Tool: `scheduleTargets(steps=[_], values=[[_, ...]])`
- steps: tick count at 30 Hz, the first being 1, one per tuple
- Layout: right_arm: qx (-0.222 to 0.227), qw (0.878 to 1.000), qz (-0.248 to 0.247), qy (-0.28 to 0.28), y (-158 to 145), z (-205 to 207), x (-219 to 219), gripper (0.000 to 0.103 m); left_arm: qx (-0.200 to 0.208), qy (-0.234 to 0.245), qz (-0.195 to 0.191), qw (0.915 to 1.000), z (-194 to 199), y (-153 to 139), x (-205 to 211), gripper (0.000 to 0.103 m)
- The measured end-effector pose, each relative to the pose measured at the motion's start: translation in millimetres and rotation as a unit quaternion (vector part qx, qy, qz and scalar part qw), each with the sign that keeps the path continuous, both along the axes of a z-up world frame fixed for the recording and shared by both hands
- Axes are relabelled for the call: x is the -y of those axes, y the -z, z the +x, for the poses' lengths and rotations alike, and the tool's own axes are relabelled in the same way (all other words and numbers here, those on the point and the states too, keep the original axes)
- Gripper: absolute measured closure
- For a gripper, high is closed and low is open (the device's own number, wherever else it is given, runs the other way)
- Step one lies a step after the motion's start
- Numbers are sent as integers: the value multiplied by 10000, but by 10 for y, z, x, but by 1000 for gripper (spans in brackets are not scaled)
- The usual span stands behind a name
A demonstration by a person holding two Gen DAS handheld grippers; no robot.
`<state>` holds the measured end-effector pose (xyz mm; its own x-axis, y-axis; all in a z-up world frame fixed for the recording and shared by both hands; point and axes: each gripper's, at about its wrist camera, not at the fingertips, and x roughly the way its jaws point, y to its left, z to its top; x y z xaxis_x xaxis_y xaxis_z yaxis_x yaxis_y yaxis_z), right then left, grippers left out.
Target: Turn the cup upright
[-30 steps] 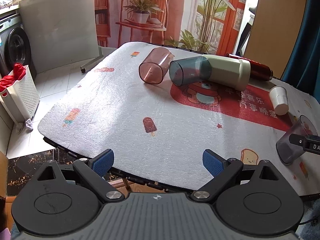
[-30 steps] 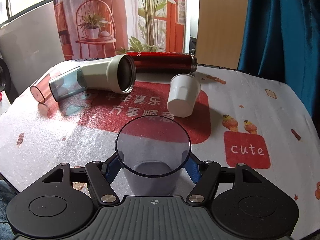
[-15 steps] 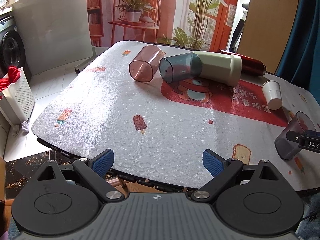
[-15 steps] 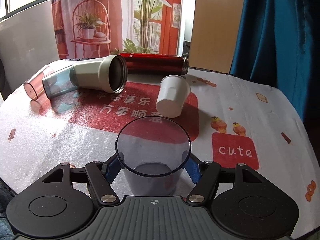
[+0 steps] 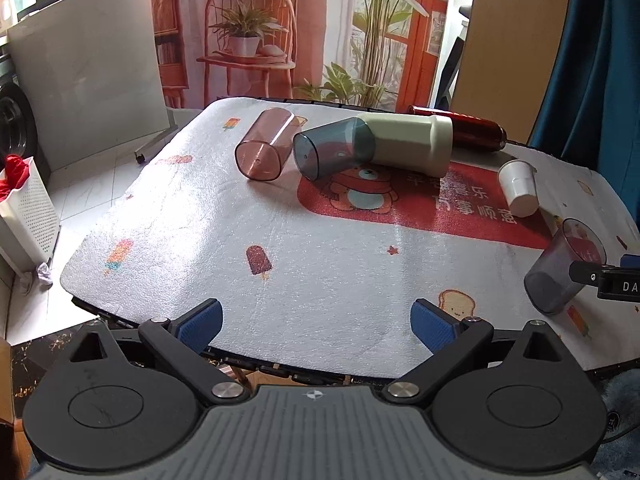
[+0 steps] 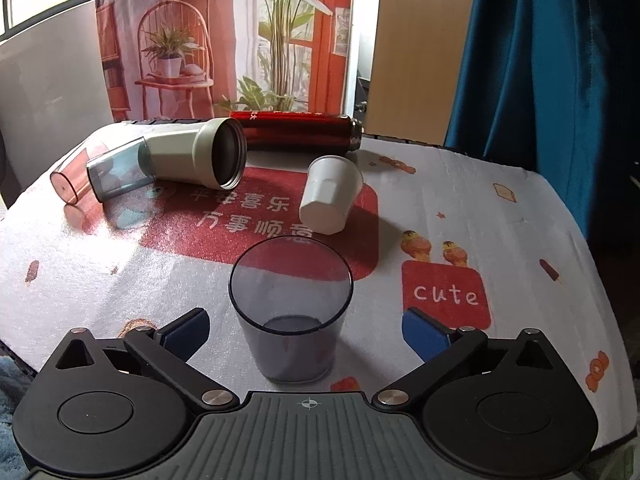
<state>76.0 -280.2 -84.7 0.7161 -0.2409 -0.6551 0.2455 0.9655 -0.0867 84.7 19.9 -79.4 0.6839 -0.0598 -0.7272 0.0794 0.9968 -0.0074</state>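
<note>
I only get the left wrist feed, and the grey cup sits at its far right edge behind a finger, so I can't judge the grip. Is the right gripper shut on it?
Observer: No. The right gripper is open, with a gap between each blue pad and the grey cup.
Operator: Is the cup upright?
Observer: Yes. Its open rim faces up and its base sits on the mat.
Operator: And the cream tumbler? I see only its side.
Observer: The cream tumbler lies on its side, with its open mouth turned toward the right wrist camera.
</note>
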Motion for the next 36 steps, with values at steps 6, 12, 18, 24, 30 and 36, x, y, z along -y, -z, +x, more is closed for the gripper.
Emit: scheduleTargets(steps=[6,12,18,24,30,36], values=[[-8,9999,73,107,-197,-262,-56,0,97,120,152,9998,-40,-207,152,0],[70,9992,323,243,-412,-517,-118,0,156,185,274,9993,-43,-436,284,0],[235,9985,409,279,-656,-716,-217,0,451,430,395,9973,-109,-720,455,0],[210,9990,286,259,-744,-856,-360,0,656,606,483,9948,-209,-837,560,0],[149,9994,268,186,-702,-952,-480,0,515,707,577,9945,-306,-755,557,0],[139,9996,221,145,-667,-1072,-598,0,481,691,440,9955,-515,-722,501,0]])
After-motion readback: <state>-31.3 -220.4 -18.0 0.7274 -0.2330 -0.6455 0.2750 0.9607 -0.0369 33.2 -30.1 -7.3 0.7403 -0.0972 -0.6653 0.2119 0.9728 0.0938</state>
